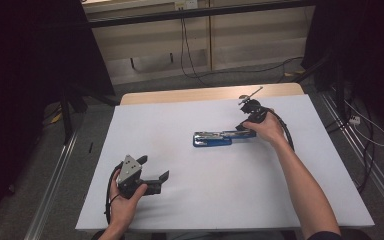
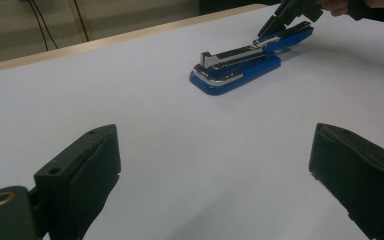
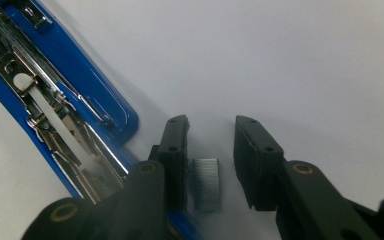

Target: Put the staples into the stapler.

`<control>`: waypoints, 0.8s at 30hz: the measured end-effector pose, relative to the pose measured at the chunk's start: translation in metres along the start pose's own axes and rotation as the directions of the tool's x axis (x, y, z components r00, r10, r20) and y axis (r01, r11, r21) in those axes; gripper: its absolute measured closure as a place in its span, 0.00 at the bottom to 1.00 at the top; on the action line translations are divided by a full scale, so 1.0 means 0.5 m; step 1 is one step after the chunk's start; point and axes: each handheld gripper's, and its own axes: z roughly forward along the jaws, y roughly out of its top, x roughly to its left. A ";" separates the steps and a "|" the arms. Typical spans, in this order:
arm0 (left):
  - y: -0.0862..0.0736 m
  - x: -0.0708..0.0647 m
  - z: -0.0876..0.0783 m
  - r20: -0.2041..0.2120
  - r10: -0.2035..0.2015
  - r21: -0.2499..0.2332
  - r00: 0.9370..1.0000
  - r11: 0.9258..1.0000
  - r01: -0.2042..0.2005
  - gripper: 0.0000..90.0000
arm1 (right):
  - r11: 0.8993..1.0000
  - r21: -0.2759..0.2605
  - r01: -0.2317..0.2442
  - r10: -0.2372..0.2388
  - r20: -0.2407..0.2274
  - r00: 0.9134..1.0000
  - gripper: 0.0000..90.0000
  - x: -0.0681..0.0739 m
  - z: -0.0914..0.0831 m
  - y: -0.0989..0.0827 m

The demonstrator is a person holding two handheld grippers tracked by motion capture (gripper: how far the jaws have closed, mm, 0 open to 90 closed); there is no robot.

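Observation:
A blue stapler (image 1: 212, 138) lies swung open flat near the middle of the white table (image 1: 190, 205), its chrome staple channel (image 3: 45, 105) facing up. My right gripper (image 1: 244, 127) points down at the stapler's right end. In the right gripper view its jaws (image 3: 210, 125) stand apart around a short strip of staples (image 3: 206, 182) lying on the table beside the stapler (image 3: 100, 95); the strip is next to one pad and clear of the other. My left gripper (image 1: 155, 167) rests at the near left, open wide and empty (image 2: 215, 145), facing the stapler (image 2: 240, 67).
A wooden strip (image 1: 205, 93) edges the table's far side. Cables (image 1: 190, 60) trail over the floor behind it, and metal rails (image 1: 55, 175) run along both sides. Bare table surface lies between the two grippers.

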 end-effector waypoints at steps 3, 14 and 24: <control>0.000 0.002 0.001 0.003 -0.002 0.000 1.000 1.000 0.002 0.07 | 1.000 0.008 0.004 -0.004 0.001 1.000 0.80 -0.001 0.000 -0.001; 0.000 -0.001 0.002 0.001 0.006 -0.001 1.000 1.000 -0.006 0.07 | 1.000 0.026 0.008 -0.009 0.008 1.000 0.88 -0.003 -0.005 -0.004; 0.000 0.000 0.001 -0.001 0.008 0.001 1.000 1.000 -0.008 0.07 | 1.000 0.000 0.005 -0.005 0.042 0.999 0.88 -0.009 -0.001 -0.002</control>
